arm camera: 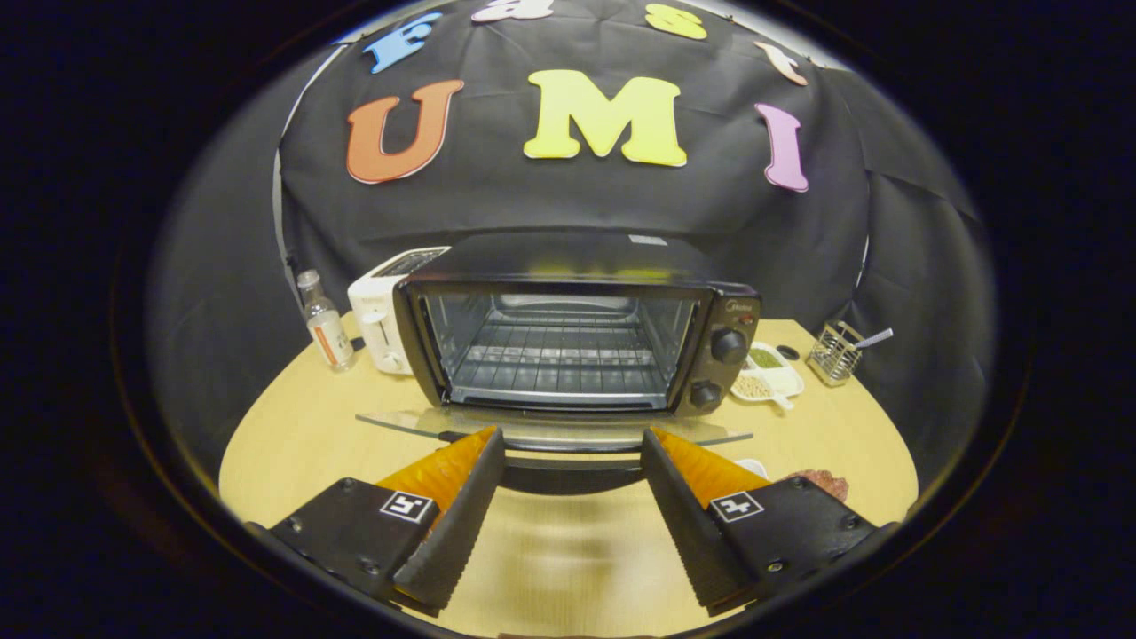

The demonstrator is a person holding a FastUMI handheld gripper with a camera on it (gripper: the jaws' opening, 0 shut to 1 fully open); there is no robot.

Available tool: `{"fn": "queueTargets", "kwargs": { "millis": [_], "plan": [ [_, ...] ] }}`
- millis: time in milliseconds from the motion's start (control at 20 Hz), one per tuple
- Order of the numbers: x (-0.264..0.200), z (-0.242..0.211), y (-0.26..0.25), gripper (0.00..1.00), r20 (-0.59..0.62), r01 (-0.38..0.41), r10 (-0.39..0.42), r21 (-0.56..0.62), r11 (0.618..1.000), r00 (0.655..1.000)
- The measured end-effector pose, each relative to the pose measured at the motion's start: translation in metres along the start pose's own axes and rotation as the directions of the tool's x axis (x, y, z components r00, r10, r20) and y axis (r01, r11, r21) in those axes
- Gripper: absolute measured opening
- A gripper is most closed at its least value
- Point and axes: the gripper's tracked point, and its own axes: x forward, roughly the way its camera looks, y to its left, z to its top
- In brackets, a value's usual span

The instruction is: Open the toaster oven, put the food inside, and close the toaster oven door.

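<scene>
Tongs: spread wide, nothing held; two black ribbed fingers w/ orange backing, tips at the near edge of the dropped door.
Toaster oven: black, mid-tabletop, just ahead of tongs; cavity open, wire rack inside, nothing on the rack.
Oven door: glass, folded down flat toward the tongs; dark handle along its near edge, seen btwn the two fingers, not gripped.
Knobs: two, stacked on the oven's right panel.
Food: reddish lump on tabletop, beside right finger, partly hidden; kind cannot be told.
Small white dish: rim peeking just behind right finger, nr the food.
White toaster: touching or just beside oven's left wall, behind it.
Bottle: clear, orange label, left of the white toaster.
Divided tray: white, w/ green & tan contents, right of the oven.
Wire holder: metal mesh, a utensil sticking out, beyond the tray.
Tabletop: light wood, rounded edge.
</scene>
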Motion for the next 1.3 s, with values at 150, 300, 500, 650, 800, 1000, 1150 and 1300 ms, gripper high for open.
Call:
{"fn": "queueTargets", "kwargs": {
  "millis": [150,300,500,650,800,1000,1150,1300],
  "plan": [
    [-0.002,-0.025,0.003,0.97,-0.044,0.001,-0.002,-0.020,1.000,0.999],
    [0.001,-0.049,0.003,0.96,-0.091,-0.001,-0.001,-0.022,1.000,0.996],
    [0.010,-0.084,0.001,0.95,-0.162,-0.004,0.000,-0.022,1.000,0.987],
    [0.020,-0.107,0.001,0.96,-0.229,-0.026,0.025,-0.001,1.000,0.973],
    [0.014,-0.097,0.001,0.95,-0.186,-0.054,0.051,-0.008,0.999,0.981],
    [-0.004,-0.090,0.001,0.96,-0.200,-0.117,0.117,0.015,0.993,0.973],
    [-0.026,-0.058,-0.018,0.96,-0.132,-0.130,0.128,-0.009,0.991,0.983],
    [-0.051,-0.030,-0.044,0.96,-0.088,-0.145,0.143,-0.019,0.989,0.986]
  ]
}}
